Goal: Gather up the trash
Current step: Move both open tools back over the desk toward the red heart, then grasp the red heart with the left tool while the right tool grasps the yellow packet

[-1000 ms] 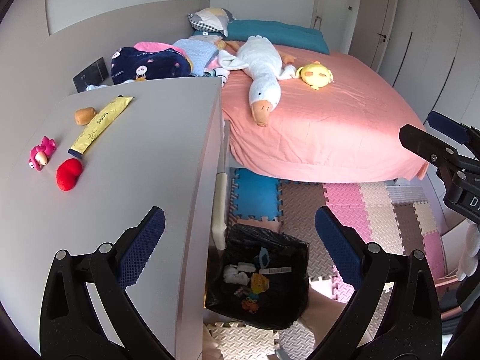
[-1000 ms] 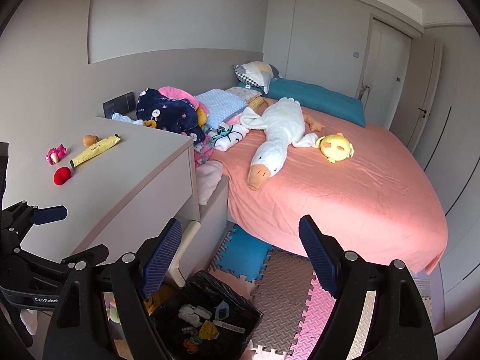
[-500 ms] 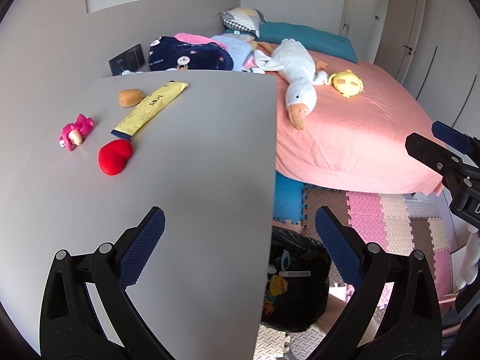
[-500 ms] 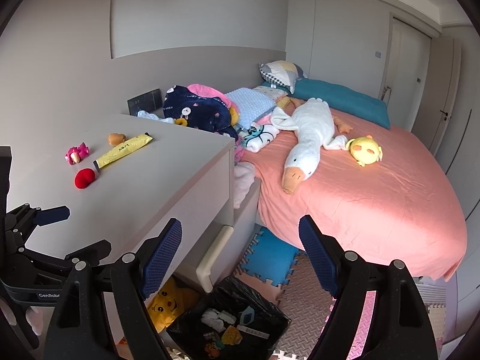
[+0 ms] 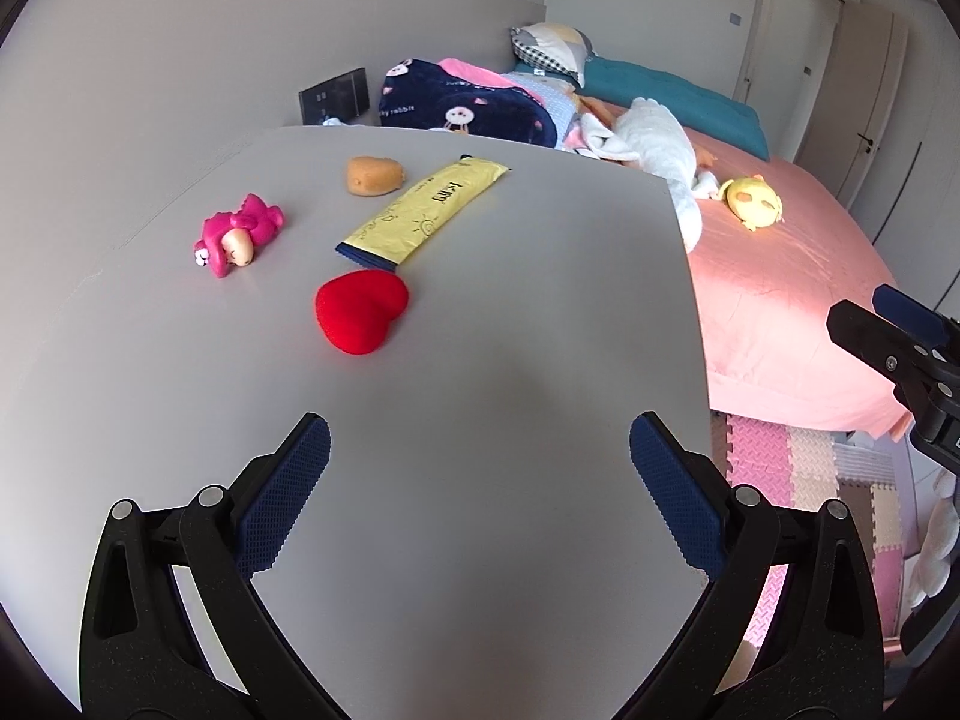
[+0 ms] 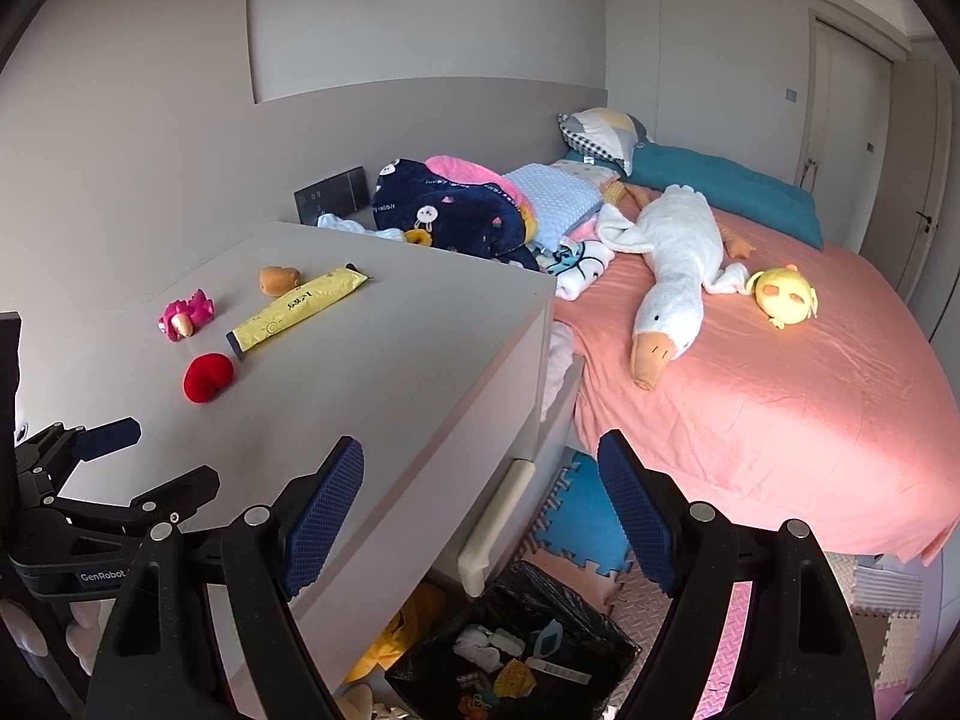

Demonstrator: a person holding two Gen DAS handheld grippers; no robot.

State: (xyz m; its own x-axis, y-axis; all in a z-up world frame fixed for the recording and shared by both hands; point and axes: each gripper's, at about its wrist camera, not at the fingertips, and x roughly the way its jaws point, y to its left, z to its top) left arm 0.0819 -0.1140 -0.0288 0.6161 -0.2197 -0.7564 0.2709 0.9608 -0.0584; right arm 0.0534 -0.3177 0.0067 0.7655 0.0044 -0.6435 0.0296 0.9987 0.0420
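A yellow snack wrapper lies on the grey dresser top, also seen in the right wrist view. Beside it lie a red heart toy, a pink toy and a small potato-shaped toy. My left gripper is open and empty above the near part of the dresser top. My right gripper is open and empty, over the dresser's right edge. A black-lined trash bin with several scraps stands on the floor below it.
A bed with a pink sheet holds a white goose plush, a yellow chick plush and piled blankets. Foam mats cover the floor. The dresser's front has a cream handle.
My left gripper has swung left from over the bin to over the dresser top, nearer the toys and wrapper. The right gripper has shifted a little left. Both stay open.
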